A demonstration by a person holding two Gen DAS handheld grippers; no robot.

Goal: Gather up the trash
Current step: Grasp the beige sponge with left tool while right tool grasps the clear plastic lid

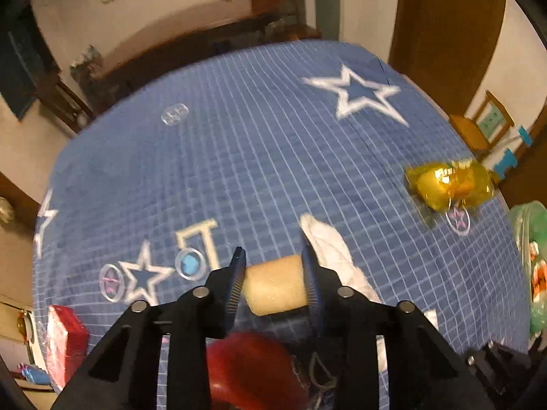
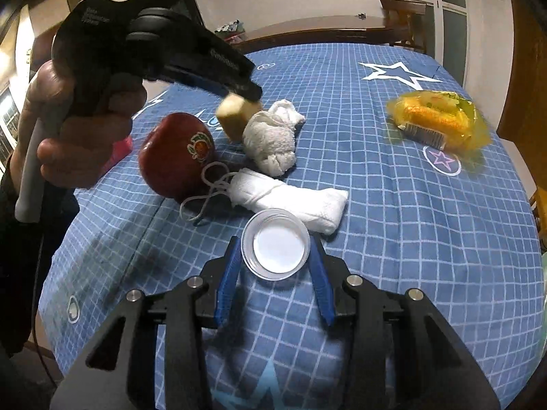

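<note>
Left gripper (image 1: 274,266): fingers (image 1: 237,273) pinching a pale yellow sponge block (image 1: 276,283), one pad on each end, block sitting crosswise between the tips. In the right wrist view the same block (image 2: 236,114) hangs at the tip of the left gripper (image 2: 251,94), tilted, apparently clear of the cloth though hard to confirm; a hand (image 2: 78,126) wraps that gripper's handle. Right gripper (image 2: 275,259): blue fingers (image 2: 227,280) closed against a round clear plastic lid (image 2: 275,254) with a white centre, one finger on each side of its rim, lid lying flat on the blue checked tablecloth (image 2: 410,239) with star prints that covers the counter. Just past the lid a folded white cloth (image 2: 290,201), touching or nearly touching its far rim. Beyond that a knotted white rag (image 2: 270,143), just beside the sponge block. Left of the cloths a red apple (image 2: 177,160) with a sticker, a loop of white string (image 2: 208,191) against it. Well apart on the right, a yellow plastic packet (image 2: 441,119) with a barcode label. Left wrist view: another clear lid (image 1: 174,114) far off on the cloth, red box (image 1: 65,341) at the left edge.
</note>
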